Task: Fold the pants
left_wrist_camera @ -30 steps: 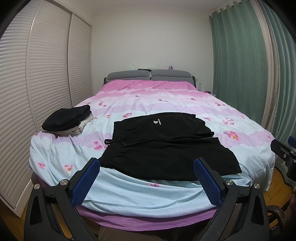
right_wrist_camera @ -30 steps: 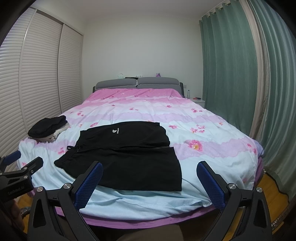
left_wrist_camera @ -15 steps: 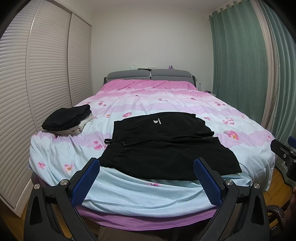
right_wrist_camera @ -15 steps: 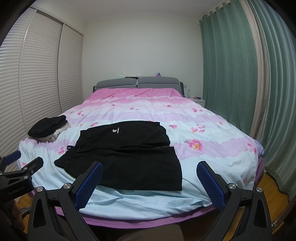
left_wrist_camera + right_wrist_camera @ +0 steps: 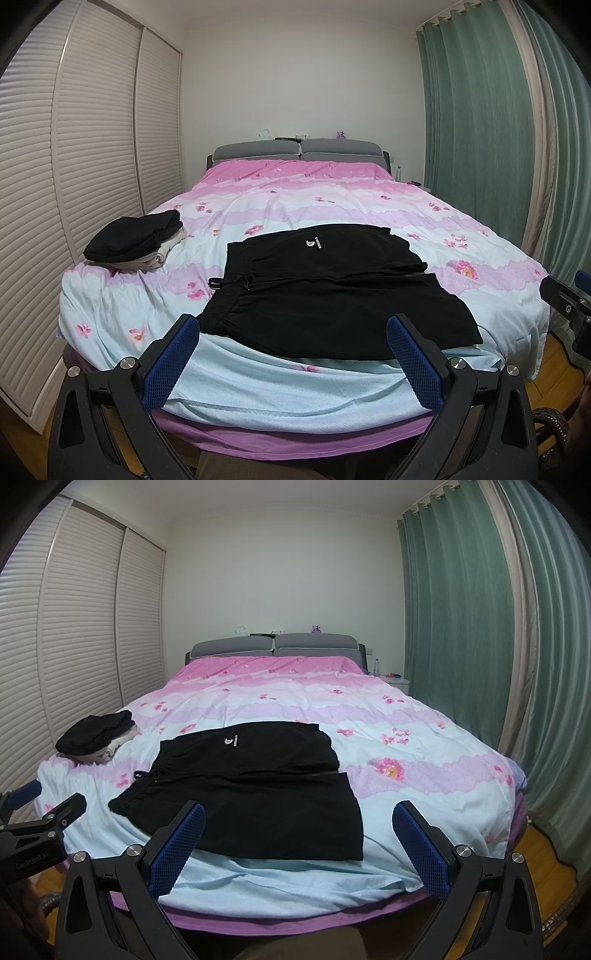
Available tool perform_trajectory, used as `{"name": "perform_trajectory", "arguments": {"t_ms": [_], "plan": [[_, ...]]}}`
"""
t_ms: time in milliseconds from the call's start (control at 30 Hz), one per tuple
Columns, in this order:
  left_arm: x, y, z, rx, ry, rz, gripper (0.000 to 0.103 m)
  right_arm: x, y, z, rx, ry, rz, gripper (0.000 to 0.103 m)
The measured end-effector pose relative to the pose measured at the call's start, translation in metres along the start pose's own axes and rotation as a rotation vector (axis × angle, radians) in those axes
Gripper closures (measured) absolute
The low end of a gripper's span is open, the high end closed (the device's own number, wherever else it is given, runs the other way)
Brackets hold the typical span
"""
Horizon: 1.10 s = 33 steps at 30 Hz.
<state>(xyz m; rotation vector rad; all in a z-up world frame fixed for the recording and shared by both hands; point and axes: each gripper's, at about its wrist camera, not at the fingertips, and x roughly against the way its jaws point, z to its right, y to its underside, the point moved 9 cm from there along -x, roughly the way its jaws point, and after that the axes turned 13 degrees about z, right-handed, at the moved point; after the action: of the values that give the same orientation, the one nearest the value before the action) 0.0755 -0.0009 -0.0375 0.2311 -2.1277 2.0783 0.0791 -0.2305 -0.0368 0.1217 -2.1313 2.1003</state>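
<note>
Black shorts-like pants (image 5: 332, 288) lie flat near the foot of the bed (image 5: 295, 391), waistband and drawstring to the left, a small white logo on the far leg. They also show in the right wrist view (image 5: 251, 786). My left gripper (image 5: 295, 360) is open and empty, held off the bed's foot edge, short of the pants. My right gripper (image 5: 301, 843) is open and empty, also short of the bed, toward the pants' right hem. Each gripper shows at the other view's edge.
A pile of folded clothes, black on top (image 5: 135, 240), sits at the bed's left edge. Louvred wardrobe doors (image 5: 74, 184) stand at the left, green curtains (image 5: 480, 129) at the right. Grey headboard cushions (image 5: 299, 149) are at the far end.
</note>
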Motion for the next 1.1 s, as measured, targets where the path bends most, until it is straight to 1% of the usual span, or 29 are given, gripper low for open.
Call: {"name": "perform_trajectory", "arguments": {"t_ms": [500, 733, 967, 1100], "plan": [[-0.005, 0.003, -0.006, -0.001, -0.008, -0.005, 0.0, -0.001, 0.0, -0.001, 0.004, 0.003, 0.0, 0.001], [-0.013, 0.004, -0.009, -0.013, -0.011, -0.005, 0.0, -0.009, 0.002, -0.005, 0.012, 0.004, -0.011, 0.001], [-0.037, -0.002, -0.004, -0.037, 0.005, -0.013, 0.0, -0.029, 0.006, -0.006, 0.015, -0.003, -0.035, 0.001], [-0.063, -0.016, 0.006, -0.066, 0.018, 0.006, 0.0, -0.05, 0.0, -0.007, 0.021, -0.01, -0.031, 0.001]]}}
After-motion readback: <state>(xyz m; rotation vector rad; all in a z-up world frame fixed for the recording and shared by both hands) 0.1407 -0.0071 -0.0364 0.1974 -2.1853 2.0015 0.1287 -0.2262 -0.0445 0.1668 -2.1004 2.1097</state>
